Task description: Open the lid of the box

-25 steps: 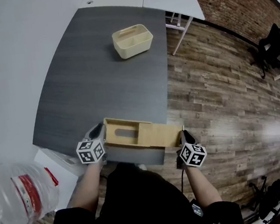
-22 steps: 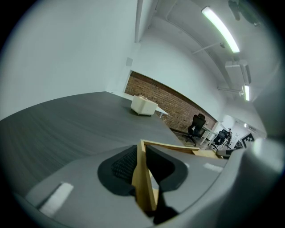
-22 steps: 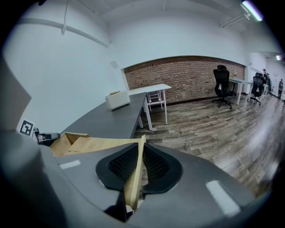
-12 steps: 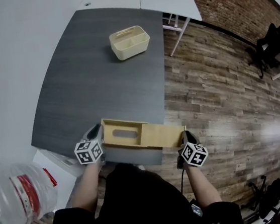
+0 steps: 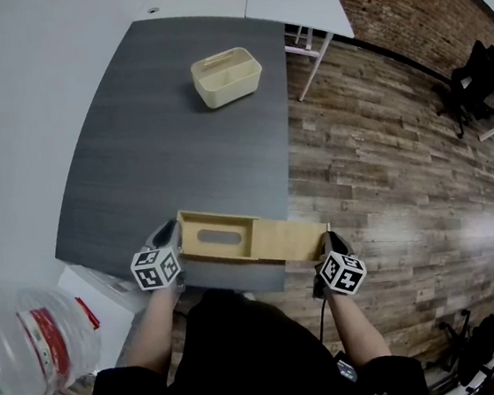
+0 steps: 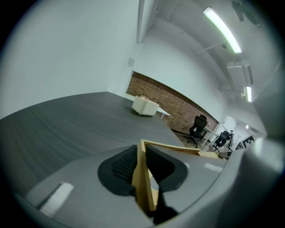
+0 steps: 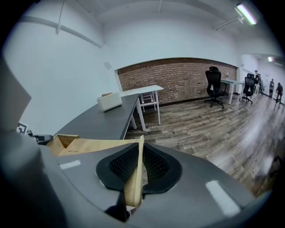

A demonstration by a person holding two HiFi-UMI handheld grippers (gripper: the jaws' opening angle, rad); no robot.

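Lid [image 5: 289,238], a flat panel of pale wood, is pinched edge-on at its right end between the closed-in pads of the right claw [image 7: 140,153], low in the centre of the right gripper view. The left claw [image 6: 141,153] is likewise clamped on thin wood. It grips the upright left end wall of the box [image 5: 221,237], which stands between its two black pads with no gap showing.

In the head view both claws sit low in the frame, just above the person's dark top, with the left claw at the box's left end and the right claw at the lid's right end. Between them the lid is slid well out to the right. Its free part overhangs the right-hand edge of the dark grey surface [image 5: 178,147], above the plank floor [image 5: 384,148]. The uncovered left part of the box shows an oval slot. The box lies along the near edge of the surface.

Towards the top of the frame, well apart from the box, a cream caddy [image 5: 227,76] with a handle stands on the surface. A clear plastic water bottle [image 5: 34,352] fills the lower left corner.
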